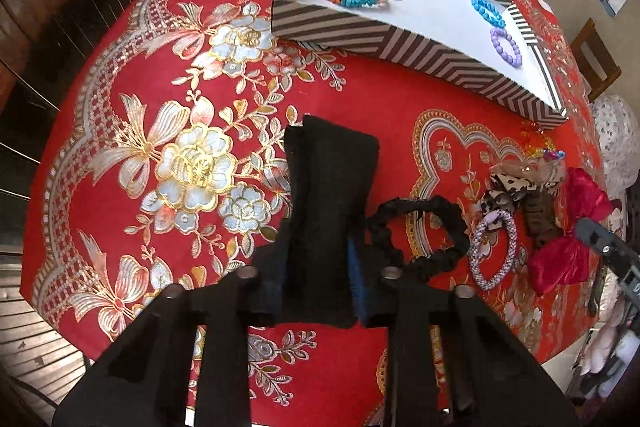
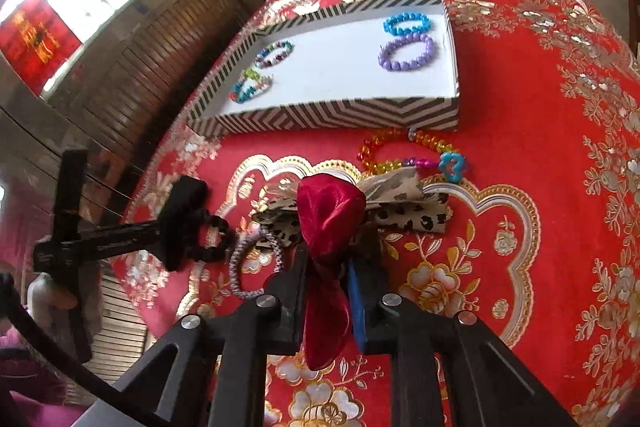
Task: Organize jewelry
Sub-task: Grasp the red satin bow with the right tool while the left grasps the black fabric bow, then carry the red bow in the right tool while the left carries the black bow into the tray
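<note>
We saw the right gripper (image 2: 334, 247) with its fingers clamped on the red satin bow (image 2: 330, 215), just above the bench (image 2: 520, 187). The left gripper (image 1: 334, 195) had its fingers nearly together on the edge of the black scrunchie (image 1: 420, 239); whether they truly pinched it we could not tell, because the fingers hid the contact. Both things looked soft, light and a little slippery, so a hold at the knot or a thick fold seemed best. The striped tray (image 2: 320, 115) already held bead bracelets. The leopard bow (image 2: 408, 217) was partly hidden.
</note>
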Available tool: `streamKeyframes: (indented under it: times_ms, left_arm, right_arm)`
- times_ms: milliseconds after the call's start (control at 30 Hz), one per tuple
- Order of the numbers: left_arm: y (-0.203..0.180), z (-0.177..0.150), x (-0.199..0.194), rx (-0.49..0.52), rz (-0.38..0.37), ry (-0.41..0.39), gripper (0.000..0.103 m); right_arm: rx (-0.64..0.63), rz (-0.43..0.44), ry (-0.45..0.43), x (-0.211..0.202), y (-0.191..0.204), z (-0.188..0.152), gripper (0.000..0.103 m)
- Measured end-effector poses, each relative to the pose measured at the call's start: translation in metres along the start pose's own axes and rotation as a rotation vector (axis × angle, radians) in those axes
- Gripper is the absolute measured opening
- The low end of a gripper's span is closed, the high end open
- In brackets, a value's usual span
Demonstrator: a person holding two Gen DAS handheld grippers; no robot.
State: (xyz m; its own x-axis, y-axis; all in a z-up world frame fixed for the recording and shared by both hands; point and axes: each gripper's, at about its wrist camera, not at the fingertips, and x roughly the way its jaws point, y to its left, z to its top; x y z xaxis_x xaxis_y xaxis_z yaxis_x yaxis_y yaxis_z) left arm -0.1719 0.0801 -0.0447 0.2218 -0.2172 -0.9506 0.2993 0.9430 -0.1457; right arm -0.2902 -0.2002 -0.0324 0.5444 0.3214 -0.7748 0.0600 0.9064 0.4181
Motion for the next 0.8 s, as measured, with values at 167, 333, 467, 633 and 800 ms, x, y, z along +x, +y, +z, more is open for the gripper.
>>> streamKeyframes:
  times_ms: [167, 333, 467, 633, 800]
  left_arm:
    - [0.003, 0.005, -0.013, -0.007, -0.012, -0.026, 0.015]
    - [0.004, 0.011, -0.032, -0.008, -0.033, -0.061, 0.015]
    - [0.004, 0.015, -0.049, -0.006, -0.045, -0.096, 0.015]
    - [-0.001, 0.023, -0.065, 0.002, -0.064, -0.133, 0.015]
    - [-0.011, 0.039, -0.073, 0.020, -0.072, -0.168, 0.015]
  right_arm:
    - [0.056, 0.077, -0.053, -0.027, -0.012, 0.009, 0.016]
    - [0.080, 0.116, -0.116, -0.055, -0.017, 0.018, 0.016]
    - [0.098, 0.127, -0.159, -0.072, -0.021, 0.027, 0.016]
    - [0.087, 0.128, -0.192, -0.082, -0.016, 0.035, 0.016]
    - [0.068, 0.124, -0.203, -0.084, -0.010, 0.041, 0.016]
